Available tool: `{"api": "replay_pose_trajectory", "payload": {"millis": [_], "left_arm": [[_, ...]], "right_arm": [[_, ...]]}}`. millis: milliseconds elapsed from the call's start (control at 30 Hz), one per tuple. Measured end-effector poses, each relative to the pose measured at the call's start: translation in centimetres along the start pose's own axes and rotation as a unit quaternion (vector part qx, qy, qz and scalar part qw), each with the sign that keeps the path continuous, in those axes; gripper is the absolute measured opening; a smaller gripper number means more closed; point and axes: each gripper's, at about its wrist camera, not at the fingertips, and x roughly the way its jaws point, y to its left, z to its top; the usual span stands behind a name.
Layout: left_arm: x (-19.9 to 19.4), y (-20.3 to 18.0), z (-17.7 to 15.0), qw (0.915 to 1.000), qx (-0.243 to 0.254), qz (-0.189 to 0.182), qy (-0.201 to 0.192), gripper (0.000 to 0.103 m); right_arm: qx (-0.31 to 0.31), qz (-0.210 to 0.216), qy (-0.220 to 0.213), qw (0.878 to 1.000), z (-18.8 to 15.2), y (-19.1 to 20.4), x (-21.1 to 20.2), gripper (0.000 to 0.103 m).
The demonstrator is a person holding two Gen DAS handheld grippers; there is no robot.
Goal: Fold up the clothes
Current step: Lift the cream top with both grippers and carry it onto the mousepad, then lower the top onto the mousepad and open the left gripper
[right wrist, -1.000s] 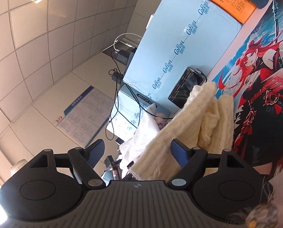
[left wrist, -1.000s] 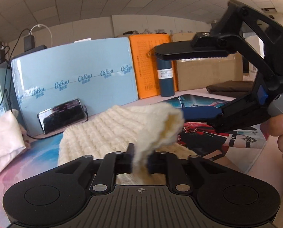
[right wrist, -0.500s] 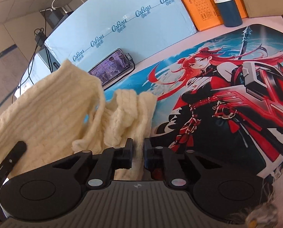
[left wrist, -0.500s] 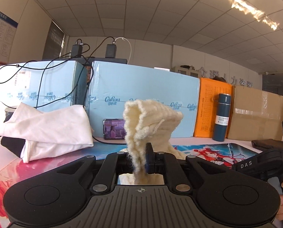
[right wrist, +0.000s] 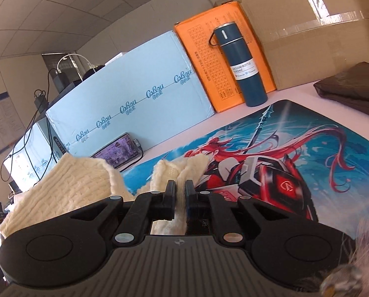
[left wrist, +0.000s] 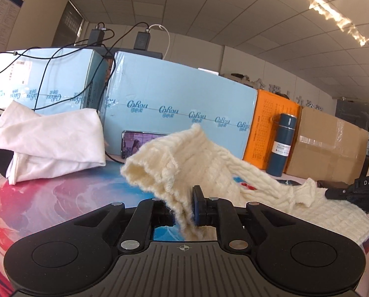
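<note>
I have the cream knit sweater [left wrist: 204, 163] pinched in both claws: the left gripper [left wrist: 182, 205] is clamped on a bunched edge at the lower centre of its frame, and the right gripper [right wrist: 180, 193] has its fingers pressed nearly together on a thin strip of the same knit. The sweater hangs between them above the printed mat [right wrist: 296, 163], part of it draped toward the right of the left view. My worry is the loose, chunky weave — the left bite sits on a frayed-looking edge, and if I pull the two claws apart too hard the yarn could slide out or stretch instead of laying flat. The slack middle could also land in a lump, leaving a crooked fold. The phone [right wrist: 117, 152] and its cable lie just beyond the mat at centre left of the right view, near enough to snag a trailing sleeve. The left view alone shows the white garment [left wrist: 50, 143] heaped at middle left and the other claw's tip at the right edge; the right view alone shows the dark folded cloth [right wrist: 353, 86] at the far right.
</note>
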Motion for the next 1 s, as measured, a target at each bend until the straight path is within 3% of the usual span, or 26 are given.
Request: {"api": "replay_pose_trajectory", "payload": {"millis": [100, 333, 433, 600, 667, 733, 767, 800, 867, 1000], "left_arm": [[0.1, 0.2, -0.8, 0.9996, 0.005, 0.017, 0.02, 0.018], [-0.4, 2.0, -0.9, 0.9904, 0.034, 0.124, 0.05, 0.056], [-1.0, 2.0, -0.1, 0.9882, 0.066, 0.133, 0.038, 0.078], [-0.6, 1.2, 1.8, 0.9914, 0.106, 0.073, 0.025, 0.083], [0.2, -0.2, 2.5, 0.9889, 0.142, 0.032, 0.027, 0.09], [1.1, -1.8, 2.9, 0.9832, 0.179, -0.007, 0.034, 0.09], [1.7, -2.6, 2.9, 0.9798, 0.194, -0.027, 0.041, 0.091], [2.2, -3.4, 3.0, 0.9759, 0.208, -0.045, 0.05, 0.091], [3.7, -4.3, 2.6, 0.9712, 0.22, -0.057, 0.071, 0.091], [6.6, -6.0, 1.8, 0.9595, 0.245, -0.081, 0.112, 0.091]], "right_arm": [[0.009, -0.007, 0.003, 1.0, -0.3, -1.1, -0.8, 0.007], [0.019, -0.013, -0.006, 1.0, -1.1, -1.9, -1.6, 0.007], [0.018, -0.017, -0.003, 1.0, -1.0, -2.4, -2.0, 0.007], [-0.016, -0.029, 0.039, 0.999, -1.7, -2.7, -1.9, 0.007], [-0.036, -0.029, 0.05, 0.998, -1.9, -2.6, -2.1, 0.008], [-0.049, -0.038, 0.046, 0.997, -1.4, -2.5, -2.5, 0.012], [-0.054, -0.046, 0.035, 0.997, -1.0, -2.5, -2.7, 0.024], [-0.054, -0.043, 0.03, 0.997, -0.6, -2.5, -2.7, 0.046], [-0.051, -0.032, 0.025, 0.998, 0.1, -2.5, -2.4, 0.062], [-0.061, -0.016, 0.048, 0.997, 0.3, -1.8, -0.3, 0.062]]}}
